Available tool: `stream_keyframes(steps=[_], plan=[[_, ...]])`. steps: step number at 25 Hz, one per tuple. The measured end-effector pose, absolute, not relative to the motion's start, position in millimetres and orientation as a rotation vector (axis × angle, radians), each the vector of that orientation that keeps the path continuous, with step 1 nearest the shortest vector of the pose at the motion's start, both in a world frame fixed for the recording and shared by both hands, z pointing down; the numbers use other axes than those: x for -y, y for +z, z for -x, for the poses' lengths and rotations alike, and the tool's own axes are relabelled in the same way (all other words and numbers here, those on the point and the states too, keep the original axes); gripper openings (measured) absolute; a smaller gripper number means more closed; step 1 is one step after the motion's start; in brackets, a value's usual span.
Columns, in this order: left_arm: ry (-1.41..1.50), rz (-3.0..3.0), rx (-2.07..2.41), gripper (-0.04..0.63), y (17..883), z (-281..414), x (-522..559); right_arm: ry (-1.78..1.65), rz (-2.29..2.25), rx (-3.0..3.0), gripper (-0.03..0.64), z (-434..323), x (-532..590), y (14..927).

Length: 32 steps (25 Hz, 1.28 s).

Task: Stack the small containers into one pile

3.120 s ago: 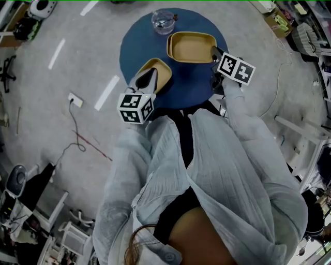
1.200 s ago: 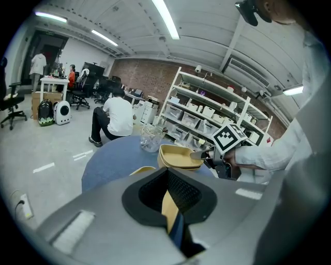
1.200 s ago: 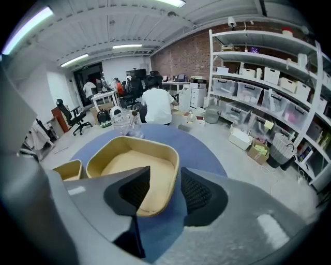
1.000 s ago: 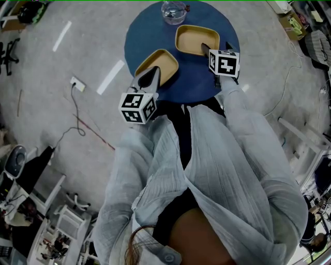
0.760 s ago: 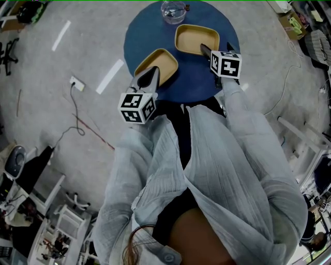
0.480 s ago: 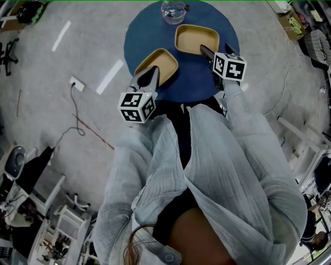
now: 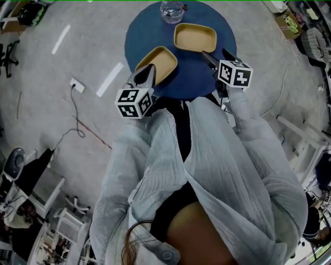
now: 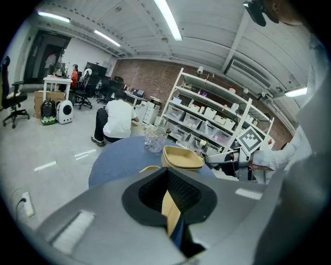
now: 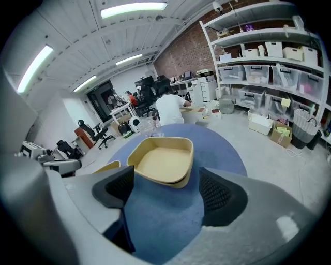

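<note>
Worktop (image 7: pixel 199 77), round and blue, is seen on a grey concrete floor (image 7: pixel 62 119), directly in front of the person. Two task items are found on it, set apart from each other and not stacked. The far tan rectangular container (image 7: pixel 195 37) lies flat and open towards the far side. In the right gripper view a second rim appears to run beneath its edge, but whether two are nested there cannot be settled. The near tan rectangular container (image 7: pixel 159 58) is found at the left near edge, turned at an angle to the first. The left tool (image 7: pixel 148 74) is closed on the near rim of this container, with the tan wall pinched between its dark pads. The right tool (image 7: pixel 213 53) is held just short of the far tan rectangular container, without contact. Its jaws stand wide apart and have just been closing slightly, and only bare blue surface is seen between them. A clear glass vessel (image 7: pixel 171 10) is noted at the far edge, just beyond the far container.
</note>
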<state>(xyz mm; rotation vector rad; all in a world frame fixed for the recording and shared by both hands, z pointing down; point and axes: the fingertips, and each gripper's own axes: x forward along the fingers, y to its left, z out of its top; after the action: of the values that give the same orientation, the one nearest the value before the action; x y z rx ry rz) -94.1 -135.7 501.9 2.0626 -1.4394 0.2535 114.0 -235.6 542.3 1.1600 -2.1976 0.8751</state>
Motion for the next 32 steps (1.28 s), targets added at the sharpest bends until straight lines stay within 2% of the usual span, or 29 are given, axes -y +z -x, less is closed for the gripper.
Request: stream_keyframes(steps=[13, 32], plan=[[0.221, -2.054, 1.474, 0.012, 499, 121, 117, 0.927, -1.076, 2.281, 0.321, -94, 188, 521], [0.130, -1.779, 1.703, 0.012, 508, 184, 60, 0.843, -0.694, 2.237, 0.298, -7, 183, 545]])
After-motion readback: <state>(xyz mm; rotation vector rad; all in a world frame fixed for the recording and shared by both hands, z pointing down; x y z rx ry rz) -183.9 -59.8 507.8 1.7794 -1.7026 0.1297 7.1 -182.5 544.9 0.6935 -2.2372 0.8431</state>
